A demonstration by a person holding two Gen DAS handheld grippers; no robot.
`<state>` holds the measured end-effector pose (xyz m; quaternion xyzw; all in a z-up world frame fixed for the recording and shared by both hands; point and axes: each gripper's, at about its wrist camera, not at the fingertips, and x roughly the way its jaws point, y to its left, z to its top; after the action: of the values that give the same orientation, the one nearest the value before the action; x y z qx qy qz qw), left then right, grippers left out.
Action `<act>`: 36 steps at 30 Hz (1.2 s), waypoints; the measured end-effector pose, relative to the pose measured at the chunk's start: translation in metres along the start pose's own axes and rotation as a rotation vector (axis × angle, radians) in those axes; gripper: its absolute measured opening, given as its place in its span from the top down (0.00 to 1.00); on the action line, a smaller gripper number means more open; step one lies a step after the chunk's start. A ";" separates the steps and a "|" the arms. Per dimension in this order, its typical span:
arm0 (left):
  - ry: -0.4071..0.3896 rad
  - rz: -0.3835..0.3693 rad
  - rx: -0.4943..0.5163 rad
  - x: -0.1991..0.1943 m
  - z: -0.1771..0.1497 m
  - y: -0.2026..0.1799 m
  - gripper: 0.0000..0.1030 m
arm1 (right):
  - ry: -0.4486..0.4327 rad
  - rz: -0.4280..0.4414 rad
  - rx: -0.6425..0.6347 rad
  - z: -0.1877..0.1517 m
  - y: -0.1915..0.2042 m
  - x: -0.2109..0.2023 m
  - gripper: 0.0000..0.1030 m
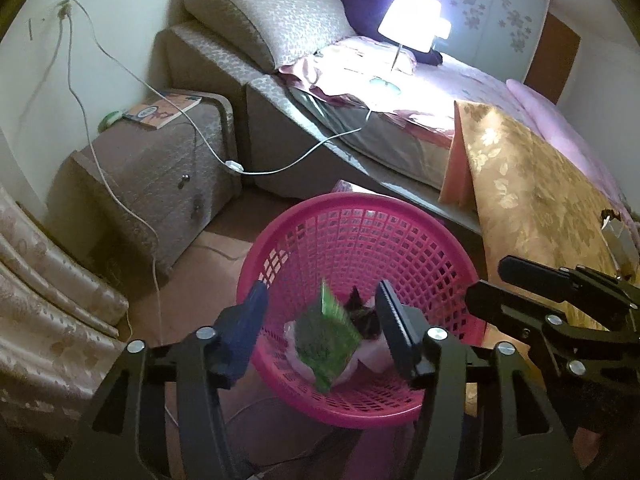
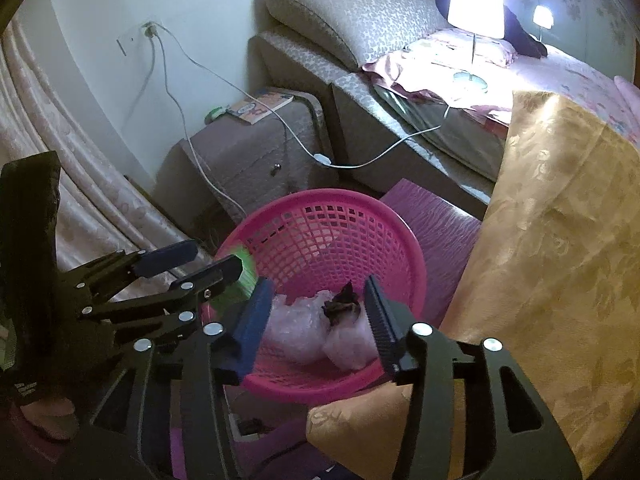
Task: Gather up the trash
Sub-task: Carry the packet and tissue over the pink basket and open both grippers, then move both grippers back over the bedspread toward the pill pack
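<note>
Over the pink basket (image 1: pixel 360 240) on the bedroom floor, I hold both tools above the rim: my left gripper (image 1: pixel 320 320) stands spread with a green wrapper (image 1: pixel 328 336) blurred between its jaws and apparently loose of both pads, while my right gripper (image 2: pixel 316 316) is also spread, holding nothing. Crumpled clear plastic (image 2: pixel 320 336) and a small dark scrap (image 2: pixel 340 304) already lie at the bottom. I judge the wrapper feather-light, limp and slick, best pinched flat across one edge, though the blur hides whether it is falling or merely tilted.
</note>
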<state>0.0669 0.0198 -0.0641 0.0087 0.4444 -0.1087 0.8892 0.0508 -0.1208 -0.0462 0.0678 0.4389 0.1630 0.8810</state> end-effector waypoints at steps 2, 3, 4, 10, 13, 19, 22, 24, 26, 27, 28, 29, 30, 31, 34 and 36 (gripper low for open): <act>-0.001 0.002 -0.007 0.000 0.001 0.001 0.45 | -0.006 -0.003 0.003 0.000 0.000 -0.001 0.50; -0.002 0.006 -0.009 0.000 0.001 0.002 0.42 | -0.009 -0.005 0.005 0.000 -0.001 -0.002 0.50; -0.004 0.010 -0.011 -0.001 0.001 0.002 0.41 | -0.012 -0.008 0.007 -0.001 -0.001 -0.003 0.50; -0.024 0.032 -0.006 -0.005 0.000 0.001 0.36 | -0.035 -0.033 0.014 -0.004 -0.007 -0.012 0.50; -0.030 0.032 -0.002 -0.006 0.000 0.000 0.36 | -0.046 -0.044 0.020 -0.005 -0.009 -0.016 0.50; -0.042 0.023 0.012 -0.008 0.000 -0.005 0.35 | -0.077 -0.077 0.047 -0.009 -0.018 -0.026 0.45; -0.050 0.006 0.026 -0.010 -0.002 -0.011 0.35 | -0.099 -0.102 0.071 -0.013 -0.028 -0.035 0.43; -0.057 -0.004 0.040 -0.011 -0.002 -0.016 0.34 | -0.109 -0.117 0.084 -0.016 -0.033 -0.041 0.42; -0.063 -0.016 0.054 -0.012 -0.003 -0.020 0.33 | -0.123 -0.136 0.097 -0.019 -0.040 -0.048 0.41; -0.065 -0.022 0.059 -0.012 -0.004 -0.022 0.33 | -0.132 -0.148 0.107 -0.021 -0.044 -0.053 0.41; -0.068 -0.030 0.068 -0.013 -0.004 -0.025 0.33 | -0.139 -0.155 0.116 -0.022 -0.046 -0.057 0.41; -0.070 -0.036 0.074 -0.014 -0.005 -0.027 0.33 | -0.148 -0.165 0.125 -0.024 -0.050 -0.062 0.41; -0.073 -0.041 0.080 -0.014 -0.006 -0.029 0.33 | -0.159 -0.180 0.135 -0.027 -0.055 -0.068 0.41; -0.077 -0.046 0.087 -0.015 -0.006 -0.032 0.33 | -0.170 -0.197 0.142 -0.029 -0.059 -0.073 0.40; -0.086 -0.068 0.105 -0.018 -0.008 -0.040 0.32 | -0.196 -0.241 0.166 -0.038 -0.075 -0.091 0.40; -0.084 -0.084 0.117 -0.018 -0.009 -0.047 0.32 | -0.207 -0.266 0.181 -0.044 -0.082 -0.099 0.39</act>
<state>0.0396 -0.0214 -0.0516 0.0375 0.3995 -0.1719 0.8997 -0.0208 -0.2328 -0.0201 0.1047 0.3639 -0.0031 0.9255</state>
